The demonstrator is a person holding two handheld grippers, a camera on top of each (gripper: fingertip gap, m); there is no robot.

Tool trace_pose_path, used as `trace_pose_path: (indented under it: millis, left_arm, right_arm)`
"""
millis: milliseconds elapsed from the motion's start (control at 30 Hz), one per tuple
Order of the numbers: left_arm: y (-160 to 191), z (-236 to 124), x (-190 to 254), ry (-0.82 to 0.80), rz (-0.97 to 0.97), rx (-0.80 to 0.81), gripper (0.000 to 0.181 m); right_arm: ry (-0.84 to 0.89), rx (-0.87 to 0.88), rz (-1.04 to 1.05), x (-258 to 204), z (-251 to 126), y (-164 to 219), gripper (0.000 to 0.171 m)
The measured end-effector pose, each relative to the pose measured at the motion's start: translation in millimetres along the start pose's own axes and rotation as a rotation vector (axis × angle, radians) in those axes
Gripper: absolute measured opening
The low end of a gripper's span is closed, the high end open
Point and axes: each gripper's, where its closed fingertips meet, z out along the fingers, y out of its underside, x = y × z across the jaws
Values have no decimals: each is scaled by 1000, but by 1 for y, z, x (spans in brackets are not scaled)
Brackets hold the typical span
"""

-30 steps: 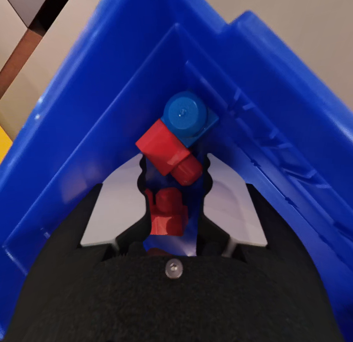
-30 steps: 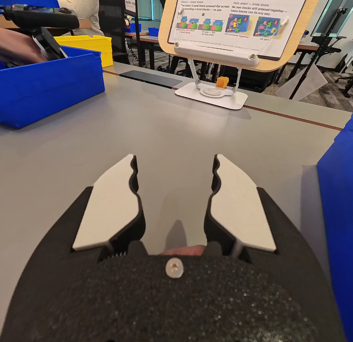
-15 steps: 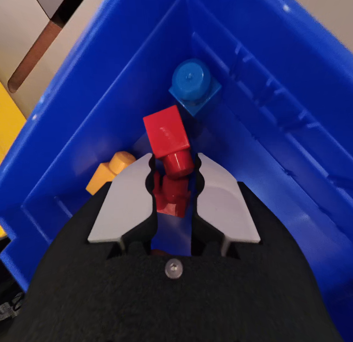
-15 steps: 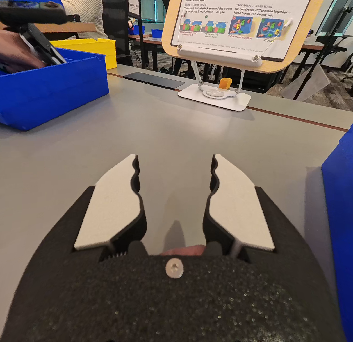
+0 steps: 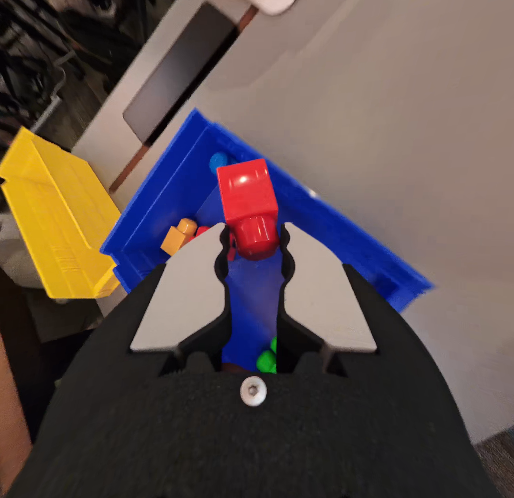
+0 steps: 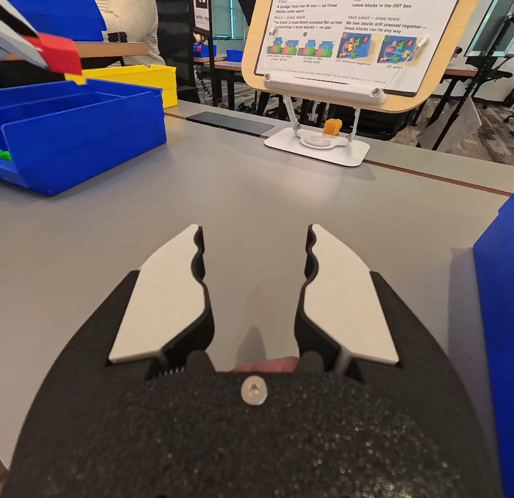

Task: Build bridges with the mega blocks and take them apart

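Because the left gripper [image 5: 251, 241] clamps the red block [image 5: 247, 204] only by its round stud, at frame centre above the blue bin [image 5: 167, 195], the block could pivot or slip free. Half a second earlier it lay inside that bin; it is now lifted clear. Right gripper [image 6: 254, 252], fingers apart, holds nothing over the table [image 6: 250, 195].

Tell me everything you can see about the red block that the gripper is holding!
The red block is a shiny, smooth plastic cube with one round stud. The stud points back toward the camera, and the left gripper pinches it between its grey fingers, so the block sticks out past the tips, lifted above the blue bin. Only the fingers seem to touch it. From the right wrist view it appears blurred, high over that bin.
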Motion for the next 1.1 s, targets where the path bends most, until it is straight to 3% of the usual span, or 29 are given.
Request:
trace_pose_path:
  millis: [200, 400, 567, 767, 967, 1100]
  left_arm:
    - [-29, -61, 78, -17, -134, 313, 34]
    - [-7, -51, 151, -54, -419, 483, 34]
    - [3, -37, 199, -105, -514, 510, 34]
    - [6, -38, 222, -138, -539, 522, 34]
    - [5, -35, 224, -107, -425, 458, 34]
    - [-11, -24, 211, 50, -206, 291, 34]
  right_arm:
    - [-11, 61, -2, 2, -4, -9, 70]
    - [33, 89, -22, 17, -9, -15, 70]
    - [57, 85, -48, 21, -11, -15, 69]
    - [65, 68, -71, 20, -9, -13, 69]
    - [60, 59, -68, 19, -9, -11, 69]
    - [40, 54, -67, 15, -9, -12, 69]
